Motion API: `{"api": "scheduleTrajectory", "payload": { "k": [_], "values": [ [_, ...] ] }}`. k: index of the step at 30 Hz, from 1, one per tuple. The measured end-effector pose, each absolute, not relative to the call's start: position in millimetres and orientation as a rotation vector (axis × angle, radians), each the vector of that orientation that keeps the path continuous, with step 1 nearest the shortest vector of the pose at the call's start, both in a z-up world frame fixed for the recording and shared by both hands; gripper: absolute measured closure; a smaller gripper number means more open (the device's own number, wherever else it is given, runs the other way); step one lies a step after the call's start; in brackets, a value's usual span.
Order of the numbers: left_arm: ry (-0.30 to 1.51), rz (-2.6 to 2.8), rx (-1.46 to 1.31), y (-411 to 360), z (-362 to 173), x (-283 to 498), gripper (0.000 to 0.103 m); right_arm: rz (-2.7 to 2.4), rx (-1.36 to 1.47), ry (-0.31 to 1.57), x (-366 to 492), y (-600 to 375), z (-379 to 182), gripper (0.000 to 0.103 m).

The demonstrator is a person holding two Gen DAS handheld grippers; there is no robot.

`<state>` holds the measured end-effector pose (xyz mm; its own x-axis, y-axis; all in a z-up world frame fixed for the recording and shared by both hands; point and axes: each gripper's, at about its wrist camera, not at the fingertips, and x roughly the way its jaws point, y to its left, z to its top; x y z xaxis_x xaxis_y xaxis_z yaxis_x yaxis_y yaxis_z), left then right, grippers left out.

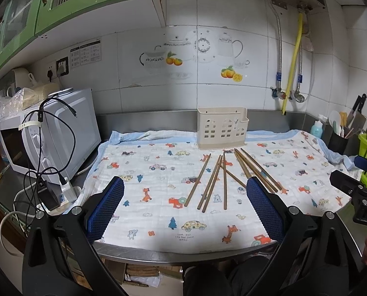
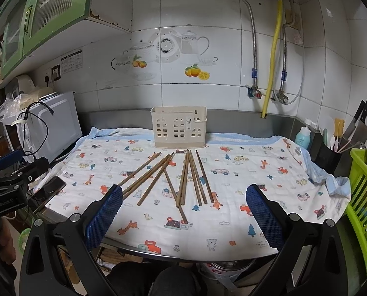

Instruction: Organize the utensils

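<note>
Left claw: the left gripper (image 1: 184,197) is spread wide with nothing in it, hanging over the near edge of the counter. Its blue pads (image 1: 106,207) are well short of any wood.

Right claw: same deal, the right gripper (image 2: 183,204) is wide apart and holding nothing, parked at 6 o'clock of the pile.

Chopsticks: a loose fan of wooden chopsticks (image 2: 181,180) lying flat on the cartoon-print cloth (image 2: 257,167), mid-counter. Some cross each other, and one runs diagonally under the middle bunch toward the near edge.

Holder: the cream utensil caddy (image 2: 178,128) stands upright at 12 o'clock of the pile, just beside the far tips, against the steel backsplash. I can't see into it from here.

Step in hand: looks like the very start, so pick the first stick.

How I'd do it: go for an outlier, like the leftmost chopstick (image 1: 197,180) at about 10 o'clock of the bunch, not the crossed ones. Come down across the stick, not along it, and pinch near the middle so it doesn't seesaw.

Watch out: the cloth is soft and wrinkly, so the pads could easily grab fabric too. Tilt the stick upright before lowering it into the top opening.
</note>
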<state>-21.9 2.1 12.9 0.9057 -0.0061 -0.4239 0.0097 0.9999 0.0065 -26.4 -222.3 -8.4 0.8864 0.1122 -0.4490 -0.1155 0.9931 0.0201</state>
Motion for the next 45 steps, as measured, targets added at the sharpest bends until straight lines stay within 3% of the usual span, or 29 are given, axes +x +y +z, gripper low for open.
{"api": "scheduleTrajectory", "payload": {
  "k": [45],
  "values": [
    [0.461,-0.020,0.023,0,-2,-21,0.005,0.117,-0.012,0.487,-26,-221,-17,0.006]
  ]
}}
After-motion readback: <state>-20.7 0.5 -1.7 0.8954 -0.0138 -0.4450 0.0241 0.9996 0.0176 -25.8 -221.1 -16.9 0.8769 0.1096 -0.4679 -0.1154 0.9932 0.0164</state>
